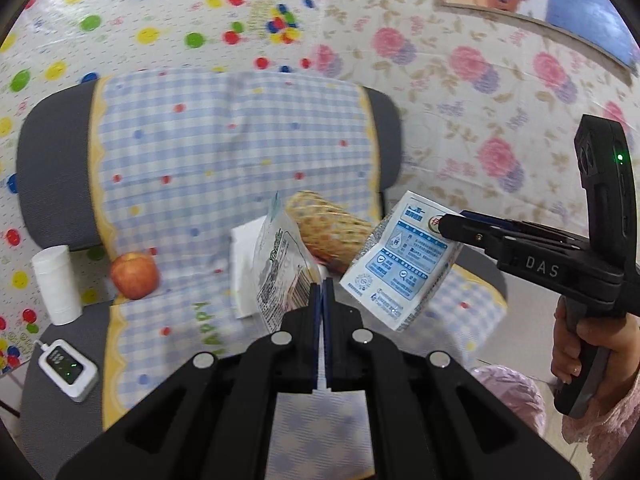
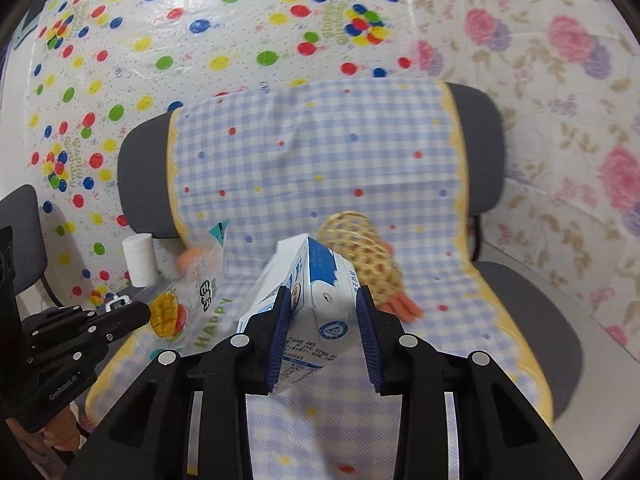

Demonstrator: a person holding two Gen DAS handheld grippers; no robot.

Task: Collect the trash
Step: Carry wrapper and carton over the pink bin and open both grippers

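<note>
apple (image 1: 134, 275) at 9 o'clock on checked cloth (image 1: 224, 152) | paper roll (image 1: 56, 286) beside it | white charger (image 1: 69, 369) at 8 o'clock | grey chair (image 1: 52, 184)

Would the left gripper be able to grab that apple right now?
Probably not yet: the left gripper is already shut on a snack packet. The apple sits unobstructed on the chair.

black grippers (image 2: 322, 332), blue ridged pads (image 2: 278, 340), silver screws; apparently pink sleeve (image 1: 600, 424).

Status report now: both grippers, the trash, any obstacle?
Left hand-held gripper shut on snack wrapper. Right hand-held gripper shut on milk carton. Both lifted above chair; nothing blocking.
</note>
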